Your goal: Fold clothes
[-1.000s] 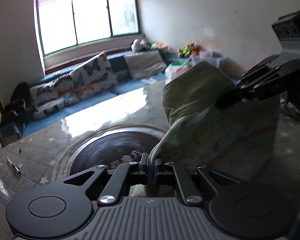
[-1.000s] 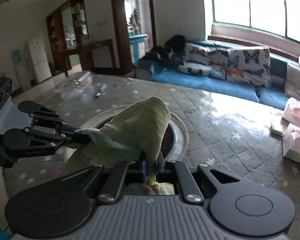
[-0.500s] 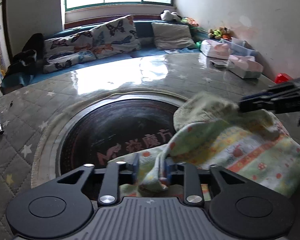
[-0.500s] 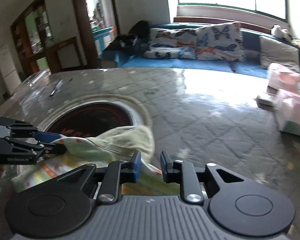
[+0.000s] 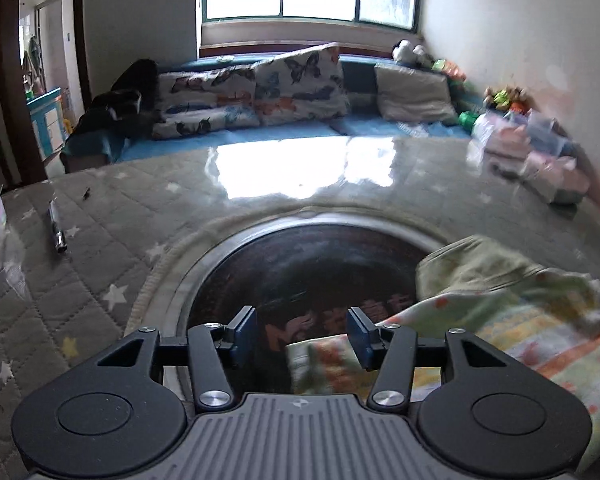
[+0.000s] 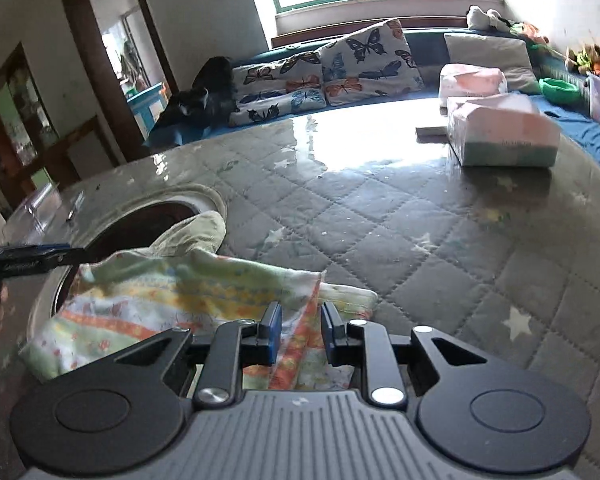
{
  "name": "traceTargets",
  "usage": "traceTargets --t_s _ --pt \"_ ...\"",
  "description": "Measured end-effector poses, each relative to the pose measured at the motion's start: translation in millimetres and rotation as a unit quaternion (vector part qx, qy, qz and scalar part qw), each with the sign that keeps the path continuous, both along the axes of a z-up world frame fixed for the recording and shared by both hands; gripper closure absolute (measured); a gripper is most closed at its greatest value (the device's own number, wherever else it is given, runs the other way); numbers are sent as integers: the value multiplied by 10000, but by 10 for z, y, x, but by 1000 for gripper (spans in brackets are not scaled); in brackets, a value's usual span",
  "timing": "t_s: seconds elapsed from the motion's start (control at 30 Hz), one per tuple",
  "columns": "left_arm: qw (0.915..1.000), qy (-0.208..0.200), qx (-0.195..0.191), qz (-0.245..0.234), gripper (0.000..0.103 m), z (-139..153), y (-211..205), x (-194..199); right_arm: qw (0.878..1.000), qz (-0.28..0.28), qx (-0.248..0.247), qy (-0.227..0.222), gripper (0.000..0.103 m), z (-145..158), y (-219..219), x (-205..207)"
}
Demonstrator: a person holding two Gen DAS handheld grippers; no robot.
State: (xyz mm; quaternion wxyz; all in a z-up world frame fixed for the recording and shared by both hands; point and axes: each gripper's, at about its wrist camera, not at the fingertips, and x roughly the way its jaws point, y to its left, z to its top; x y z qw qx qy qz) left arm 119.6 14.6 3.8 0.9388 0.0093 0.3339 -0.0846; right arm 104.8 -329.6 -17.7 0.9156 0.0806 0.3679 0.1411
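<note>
We lay the garment [image 6: 172,296] flat; left gripper [image 5: 302,334] jaws opening to release, right gripper [image 6: 300,334] spread, pads clear of the cloth between them.

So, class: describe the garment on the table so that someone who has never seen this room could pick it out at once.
Start at the quilted, star-patterned table and find the dark round inset in its middle. The garment lies across the inset's edge. It is the only soft cloth on the table: pale green with orange and yellow printed stripes, unlike the boxy tissue packs at the far side.
</note>
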Motion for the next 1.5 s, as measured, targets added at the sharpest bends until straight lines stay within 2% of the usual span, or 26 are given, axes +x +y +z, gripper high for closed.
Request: traceTargets --t_s 0.27,0.3,0.33,0.43,0.53,0.73,0.8,0.93,1.13,1.33,1.5 --pt "9974 79 -303 -656 46 27 -391 -236 9994 -158 309 -77 81 -126 34 115" --pt "9969 94 -313 -717 46 23 -437 -233 9992 -174 337 -96 94 -127 39 111" --pt "9964 106 -314 -777 46 20 -483 -224 9991 -214 343 -133 99 -120 40 97" --pt "9956 110 -307 -879 46 13 -597 -186 9985 -395 296 -249 99 -88 32 37" --pt "9952 135 -328 -909 46 -9 -654 -125 9981 -535 233 -175 99 -129 15 33" --pt "9950 235 -406 -879 46 -49 -698 -19 9968 -716 111 -344 93 -57 14 11" --pt "9947 235 -448 -893 46 -43 -705 -5 9970 -624 133 -432 93 11 50 -7" --pt "9943 226 -462 -936 46 -43 -750 34 9984 -74 216 -514 93 121 283 1" --pt "9940 282 -515 -924 46 -109 -816 129 9975 570 79 -414 93 41 717 183" --pt "9937 382 -658 -828 46 -207 -774 241 9985 514 24 -162 94 -126 835 375" --pt "9945 381 -721 -660 47 -279 -731 297 9984 532 -118 -126 95 -124 854 384"
